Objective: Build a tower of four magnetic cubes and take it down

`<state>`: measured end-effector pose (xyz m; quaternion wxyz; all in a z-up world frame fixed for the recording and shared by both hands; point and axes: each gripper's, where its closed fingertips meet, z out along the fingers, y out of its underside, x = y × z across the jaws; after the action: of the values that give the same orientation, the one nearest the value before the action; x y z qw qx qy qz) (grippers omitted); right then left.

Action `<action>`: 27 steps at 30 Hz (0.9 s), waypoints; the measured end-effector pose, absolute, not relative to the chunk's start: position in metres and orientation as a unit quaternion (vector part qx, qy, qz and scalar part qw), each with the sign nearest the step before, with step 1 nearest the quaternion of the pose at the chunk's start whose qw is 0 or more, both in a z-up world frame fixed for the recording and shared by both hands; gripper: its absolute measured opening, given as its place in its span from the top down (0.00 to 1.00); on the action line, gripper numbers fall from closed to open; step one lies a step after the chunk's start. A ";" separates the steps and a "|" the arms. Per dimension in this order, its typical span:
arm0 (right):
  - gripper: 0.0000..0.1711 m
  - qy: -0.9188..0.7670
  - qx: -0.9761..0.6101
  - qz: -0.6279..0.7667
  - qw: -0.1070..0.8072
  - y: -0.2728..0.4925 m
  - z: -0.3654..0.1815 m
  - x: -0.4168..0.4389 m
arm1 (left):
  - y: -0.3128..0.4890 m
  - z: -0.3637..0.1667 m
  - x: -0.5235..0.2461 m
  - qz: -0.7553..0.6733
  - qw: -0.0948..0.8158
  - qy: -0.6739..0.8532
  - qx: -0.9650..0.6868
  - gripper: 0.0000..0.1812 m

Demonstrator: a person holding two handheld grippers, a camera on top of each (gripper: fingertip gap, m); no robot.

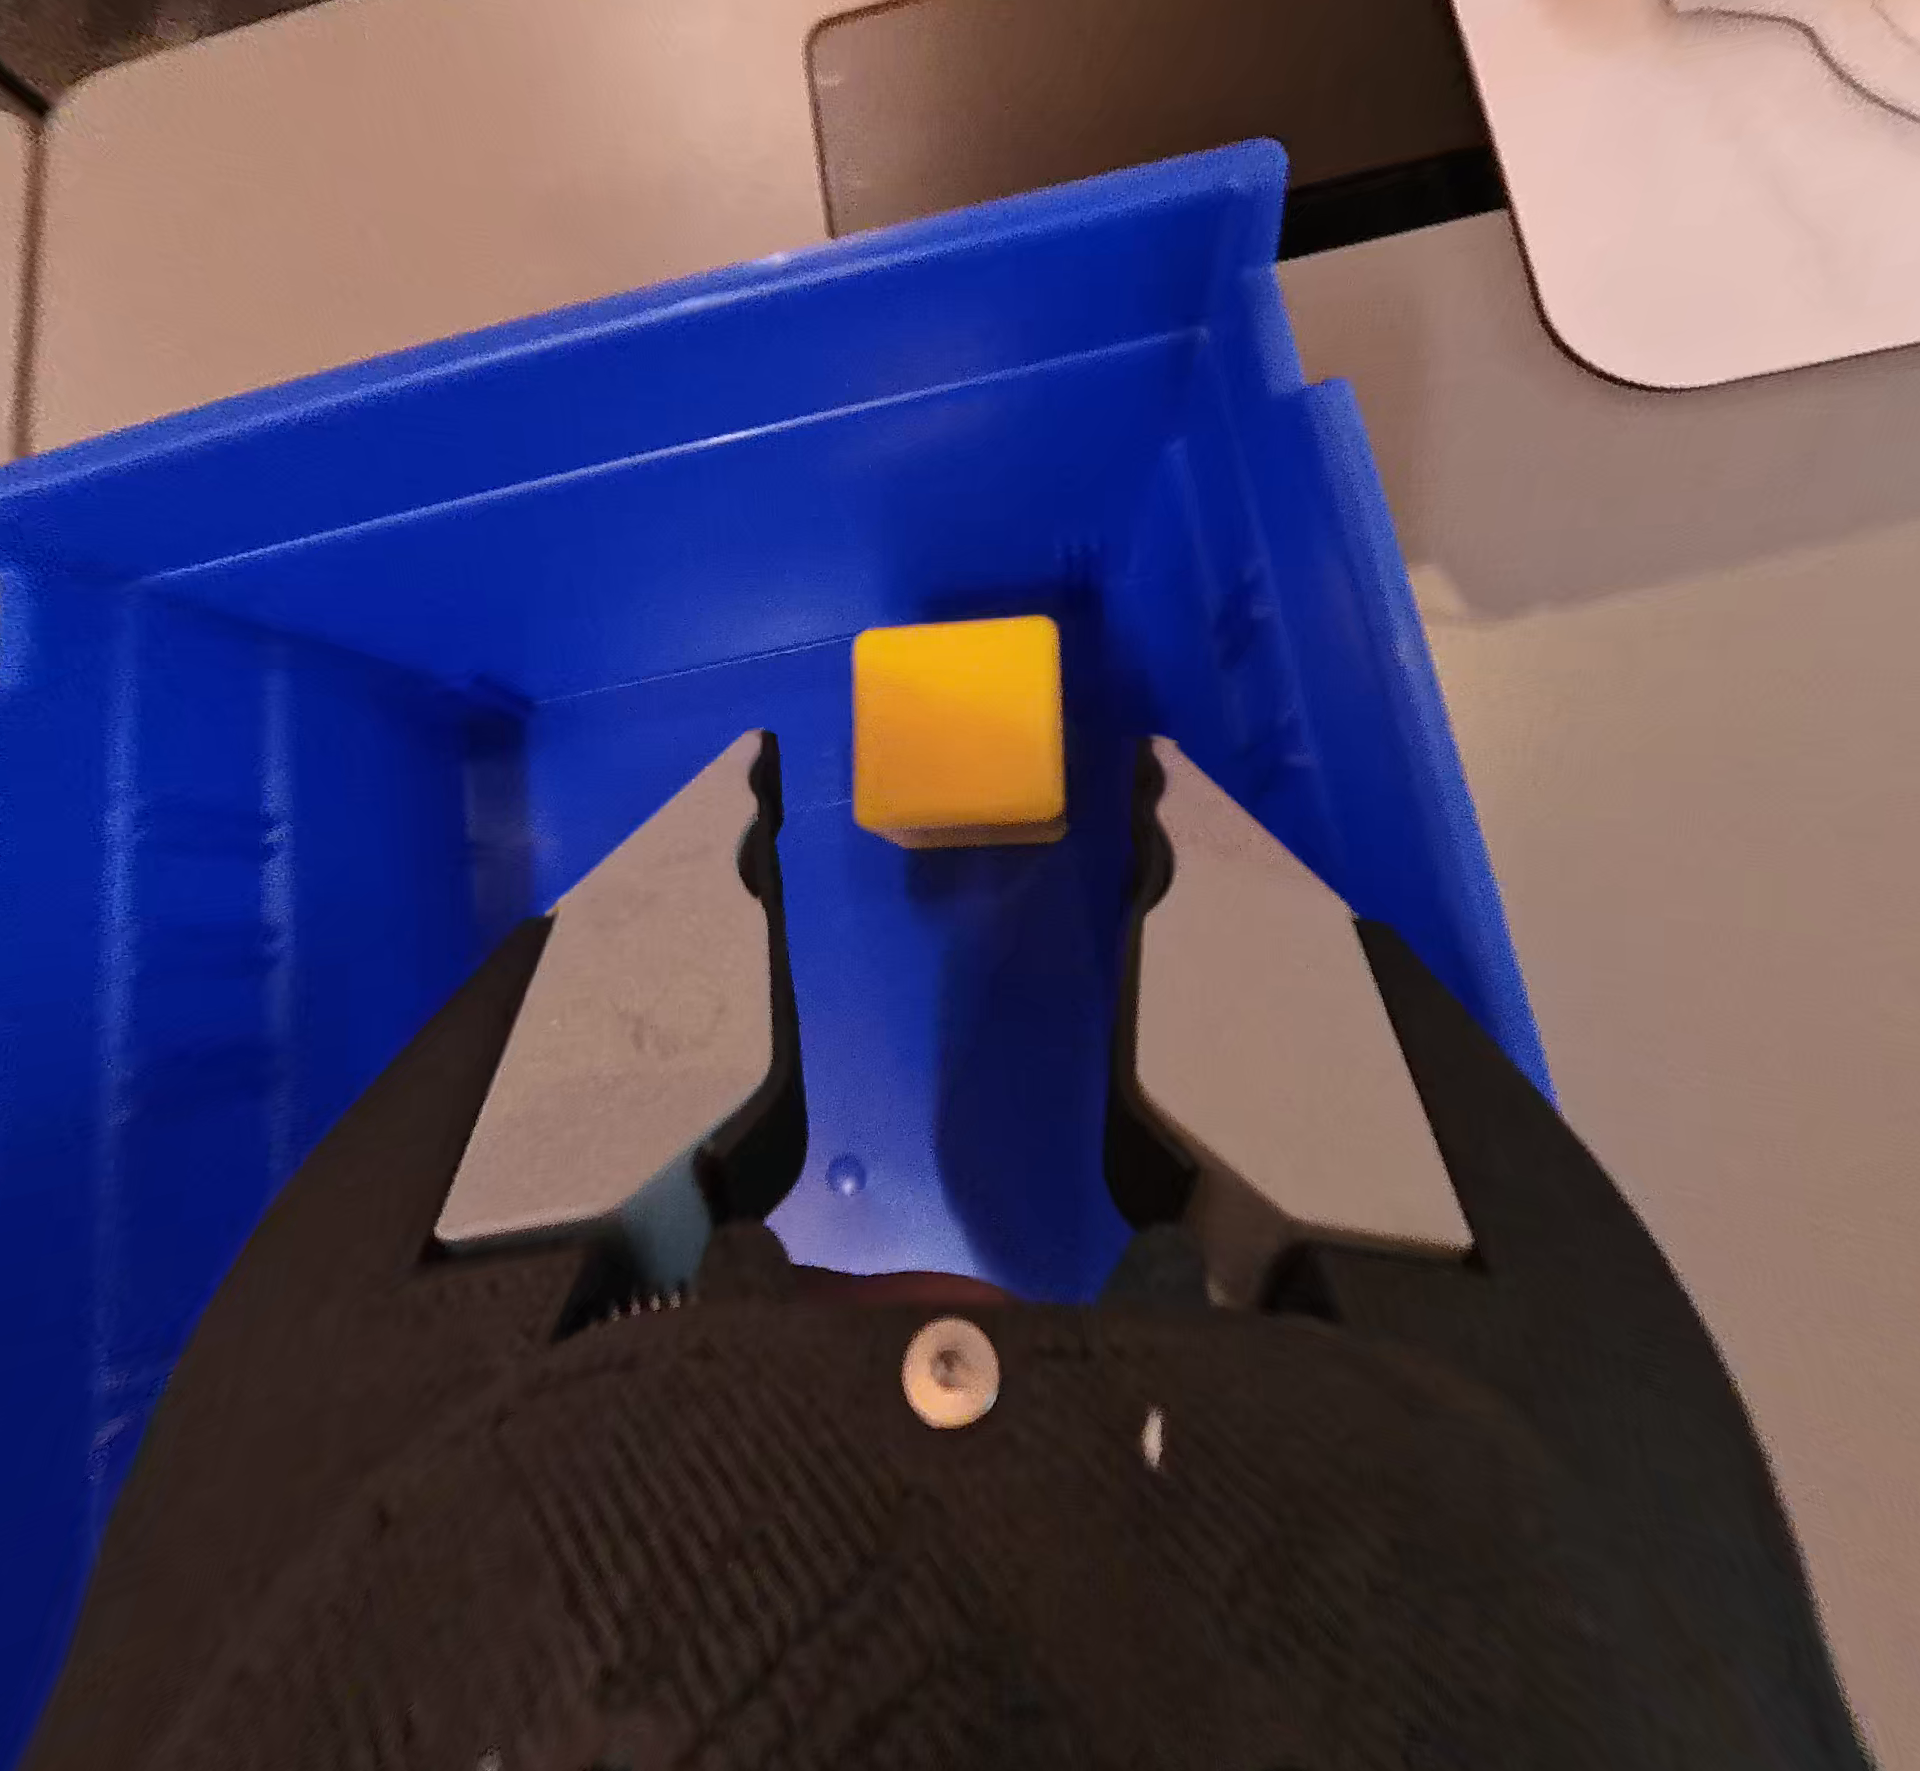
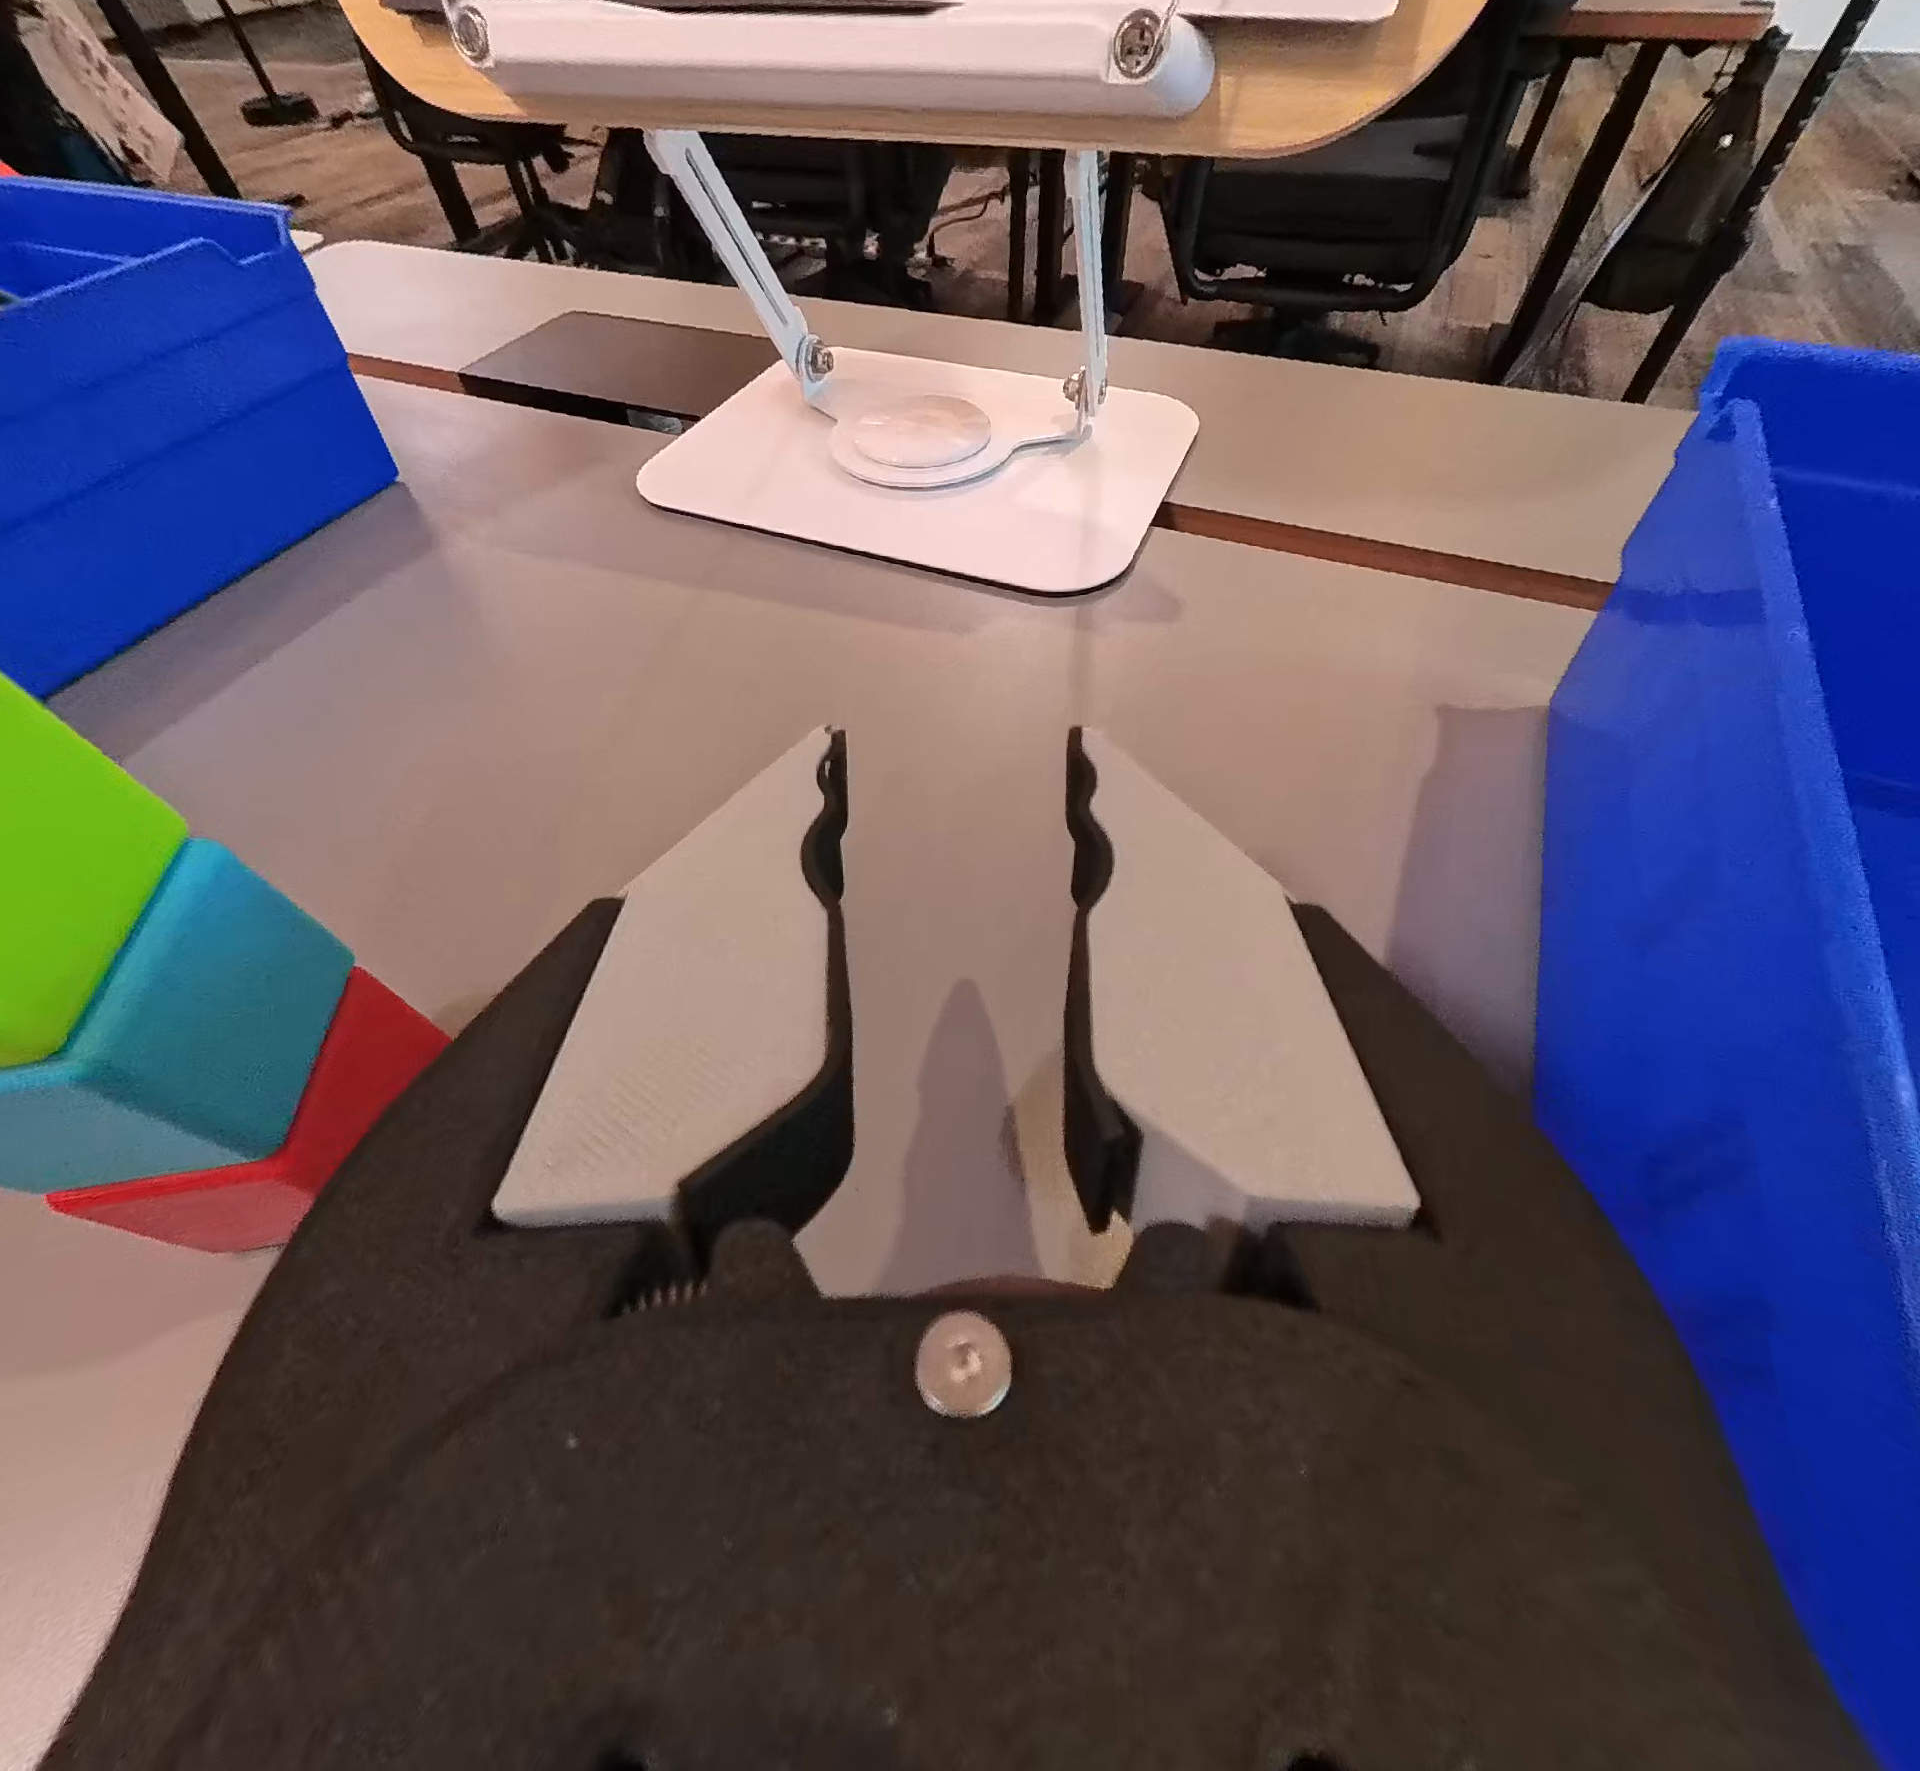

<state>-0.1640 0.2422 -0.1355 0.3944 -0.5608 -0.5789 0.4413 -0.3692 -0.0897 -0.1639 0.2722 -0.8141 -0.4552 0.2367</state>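
Note:
In the left wrist view a yellow cube [image 1: 956, 729] lies on the floor of a blue bin [image 1: 665, 516], near its far right corner. My left gripper [image 1: 956, 755] is open above the bin, its fingertips either side of the cube and apart from it. In the right wrist view a stack of three cubes stands at the left edge: green [image 2: 73, 869] on top, teal [image 2: 197, 1025] in the middle, red [image 2: 281, 1150] at the bottom. My right gripper [image 2: 954, 745] is open and empty over the bare table, right of the stack.
A white document stand [image 2: 914, 495] holding a printed sheet stands at the back middle of the table. A blue bin [image 2: 166, 433] is at the left and another blue bin [image 2: 1745, 890] at the right. A dark pad [image 1: 1122, 111] lies behind the left bin. Across from one pair of fingers to the other is roughly 40 cm.

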 end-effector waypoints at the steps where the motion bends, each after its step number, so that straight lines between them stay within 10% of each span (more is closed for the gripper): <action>1: 0.77 -0.580 -0.561 0.439 0.394 0.243 -0.137 -0.164 | -0.087 -0.169 -0.371 0.234 0.271 -0.452 -0.817 0.63; 13: 0.77 -0.580 -0.560 0.445 0.389 0.239 -0.136 -0.164 | -0.097 -0.173 -0.380 0.251 0.262 -0.451 -0.815 0.75; 27: 0.77 -0.579 -0.559 0.452 0.384 0.237 -0.135 -0.162 | -0.050 -0.025 -0.269 0.198 0.373 -0.311 -0.852 0.75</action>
<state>-0.1621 0.2366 -0.1352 0.3837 -0.5591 -0.5795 0.4521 -0.2690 -0.0500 -0.0246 0.3727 -0.8517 -0.3107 0.1979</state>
